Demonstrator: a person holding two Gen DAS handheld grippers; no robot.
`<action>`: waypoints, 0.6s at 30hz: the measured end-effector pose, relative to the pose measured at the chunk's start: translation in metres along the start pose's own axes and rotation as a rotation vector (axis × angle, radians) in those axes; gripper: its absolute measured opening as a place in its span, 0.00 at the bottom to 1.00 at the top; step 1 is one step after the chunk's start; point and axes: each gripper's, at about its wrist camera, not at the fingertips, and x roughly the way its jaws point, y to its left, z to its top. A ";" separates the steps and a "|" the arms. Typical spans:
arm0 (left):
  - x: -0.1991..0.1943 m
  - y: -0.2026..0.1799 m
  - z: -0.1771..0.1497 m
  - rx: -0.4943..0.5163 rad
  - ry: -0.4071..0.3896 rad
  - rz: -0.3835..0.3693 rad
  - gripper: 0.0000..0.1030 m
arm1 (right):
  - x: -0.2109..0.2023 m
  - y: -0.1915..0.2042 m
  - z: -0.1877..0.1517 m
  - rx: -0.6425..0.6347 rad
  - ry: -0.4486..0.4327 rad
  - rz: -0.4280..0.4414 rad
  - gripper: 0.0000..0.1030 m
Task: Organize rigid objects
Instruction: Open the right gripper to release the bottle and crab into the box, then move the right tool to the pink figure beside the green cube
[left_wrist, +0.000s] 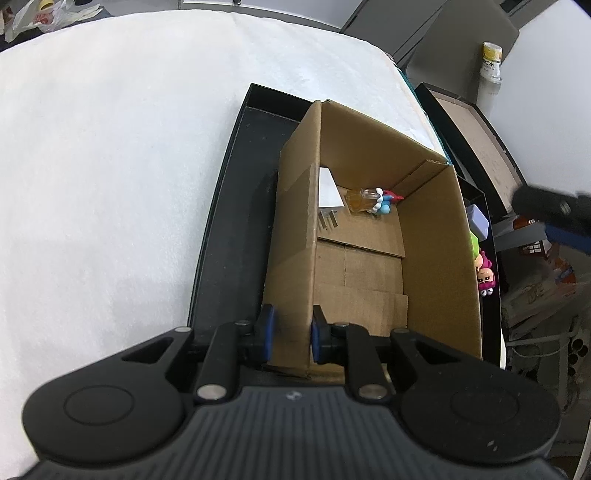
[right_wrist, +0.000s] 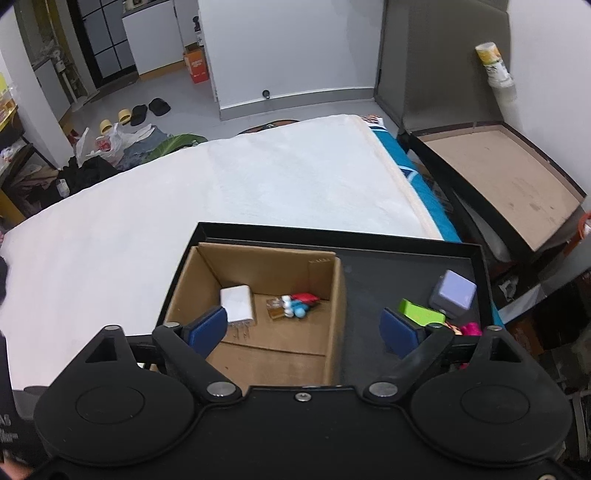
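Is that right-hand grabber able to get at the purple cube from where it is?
Probably yes. The right gripper is open with nothing between its jaws, and the purple cube sits uncovered on the black tray, outside the cardboard box. Only the green block lies close beside it.

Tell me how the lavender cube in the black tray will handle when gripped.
The lavender cube looks rigid and flat-sided, so it likely grips squarely and won't roll. It sits tilted against the green block, so it may shift when touched. It is probably light.
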 end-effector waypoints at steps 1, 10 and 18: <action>0.000 0.000 0.000 -0.003 0.000 0.000 0.18 | -0.002 -0.002 -0.001 0.001 0.002 -0.002 0.93; 0.000 -0.003 0.000 0.002 0.002 0.016 0.18 | -0.016 -0.027 -0.016 0.042 0.013 0.002 0.97; 0.005 -0.008 -0.002 0.010 0.004 0.049 0.18 | -0.028 -0.051 -0.025 0.072 0.000 0.006 1.00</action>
